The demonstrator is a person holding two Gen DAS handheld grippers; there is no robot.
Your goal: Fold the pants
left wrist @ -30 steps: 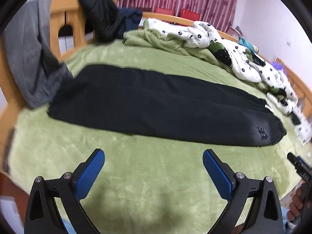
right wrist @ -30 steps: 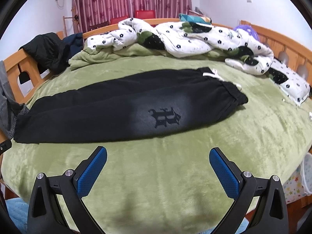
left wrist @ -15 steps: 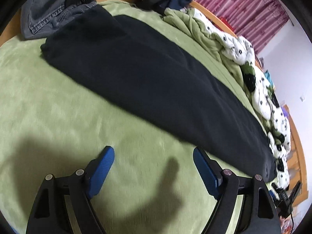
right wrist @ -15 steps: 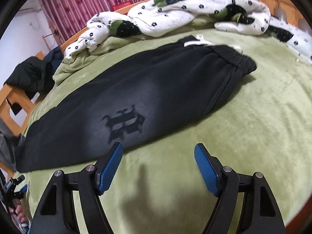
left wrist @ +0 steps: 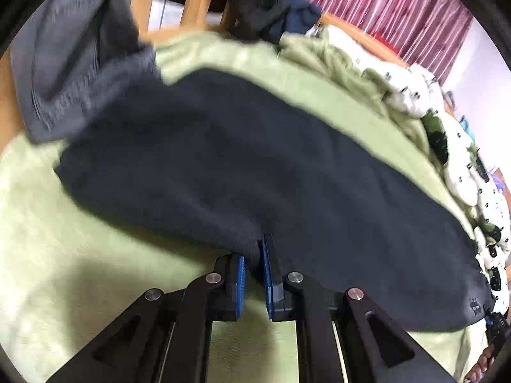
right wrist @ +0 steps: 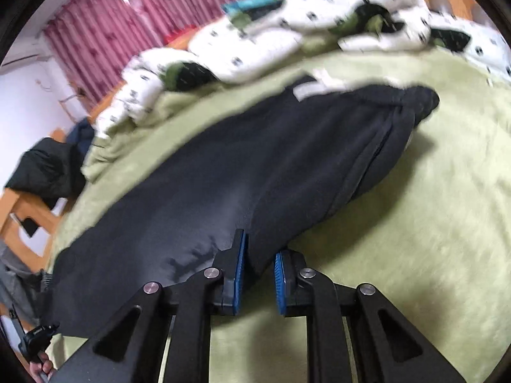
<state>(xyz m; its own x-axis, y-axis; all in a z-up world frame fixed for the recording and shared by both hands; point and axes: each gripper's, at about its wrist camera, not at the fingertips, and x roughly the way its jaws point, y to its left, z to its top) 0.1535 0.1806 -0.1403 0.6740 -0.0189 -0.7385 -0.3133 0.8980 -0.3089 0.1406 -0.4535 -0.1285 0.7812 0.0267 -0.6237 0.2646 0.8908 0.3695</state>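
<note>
Black pants (left wrist: 255,159) lie flat and lengthwise on the green blanket (left wrist: 80,239). In the left wrist view my left gripper (left wrist: 254,260) is shut on their near edge toward the leg end, the blue pads closing tight on a pinch of cloth. In the right wrist view the pants (right wrist: 255,166) run from the waistband (right wrist: 415,102) at right to the legs at left. My right gripper (right wrist: 258,263) is shut on the near edge beside the dark logo (right wrist: 188,261), with a fold of fabric between its pads.
A grey garment (left wrist: 73,63) hangs over the wooden bed frame (left wrist: 191,3) at the leg end, with a dark jacket (left wrist: 255,3) beside it. A white patterned quilt (right wrist: 287,41) is piled along the far side. A hand (left wrist: 482,364) shows at the lower right.
Both grippers moved forward and down from the bare blanket to the pants' near edge. Both went from wide open to shut on the cloth, and each has rolled.
</note>
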